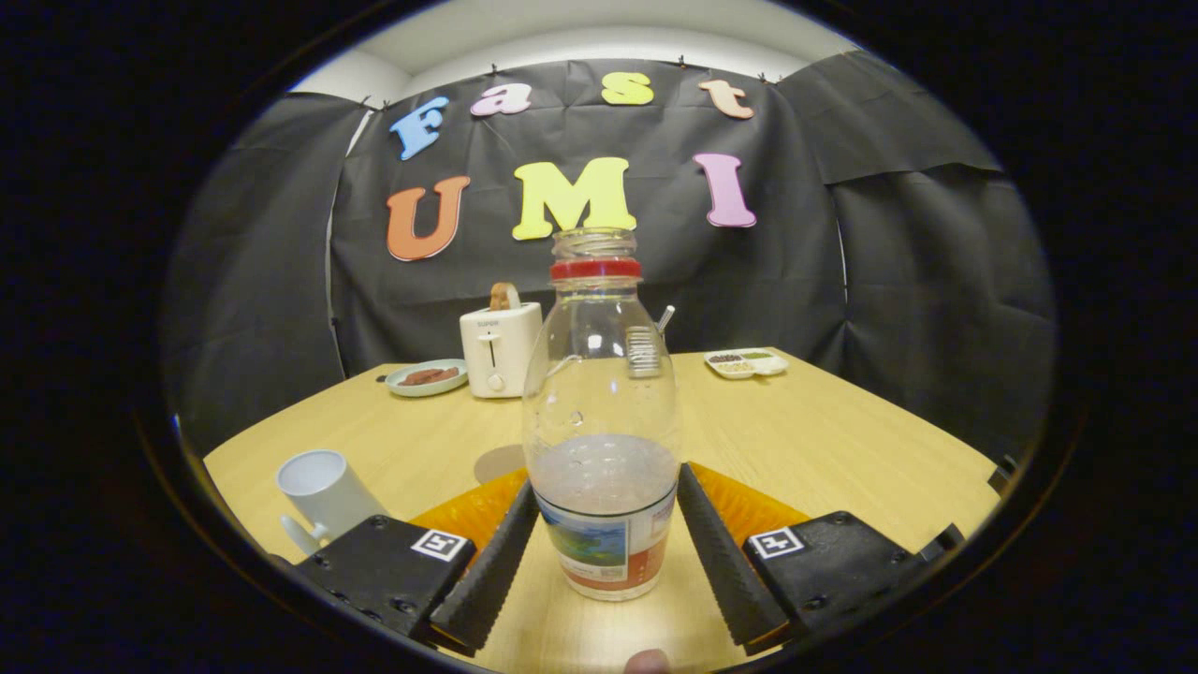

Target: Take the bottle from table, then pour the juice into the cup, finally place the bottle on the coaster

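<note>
A clear plastic bottle with a red neck ring and no cap stands upright on the wooden table. A pale liquid fills roughly its lower third, above a printed label. My gripper is shut on the bottle, one finger pressing each side at about the liquid's level. A white cup with a handle stands to the left, beside the left finger. A round tan coaster lies flat just behind the bottle on its left, partly hidden by it.
At the table's far side stand a white toaster with bread in it, a green plate of food to its left, and a white divided dish to the right. Black cloth walls close the booth.
</note>
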The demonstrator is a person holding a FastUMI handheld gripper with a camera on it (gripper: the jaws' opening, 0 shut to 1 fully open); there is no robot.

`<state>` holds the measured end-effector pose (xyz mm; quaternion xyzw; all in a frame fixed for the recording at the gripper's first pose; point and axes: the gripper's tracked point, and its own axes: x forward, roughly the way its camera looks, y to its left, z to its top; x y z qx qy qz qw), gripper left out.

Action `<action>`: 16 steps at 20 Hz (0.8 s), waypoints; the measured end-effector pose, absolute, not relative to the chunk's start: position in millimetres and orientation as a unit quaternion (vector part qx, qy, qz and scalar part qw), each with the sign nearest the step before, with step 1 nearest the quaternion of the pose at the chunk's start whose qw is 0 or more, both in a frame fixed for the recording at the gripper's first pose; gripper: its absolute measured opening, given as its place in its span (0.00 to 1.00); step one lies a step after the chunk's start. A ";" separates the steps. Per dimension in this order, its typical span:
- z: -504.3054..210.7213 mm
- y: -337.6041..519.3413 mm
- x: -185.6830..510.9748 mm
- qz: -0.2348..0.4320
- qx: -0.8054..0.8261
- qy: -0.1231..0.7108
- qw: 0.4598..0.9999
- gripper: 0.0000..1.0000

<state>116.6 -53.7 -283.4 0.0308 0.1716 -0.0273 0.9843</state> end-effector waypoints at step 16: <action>-243.0 -15.5 140.8 0.008 -0.272 0.145 0.951 0.77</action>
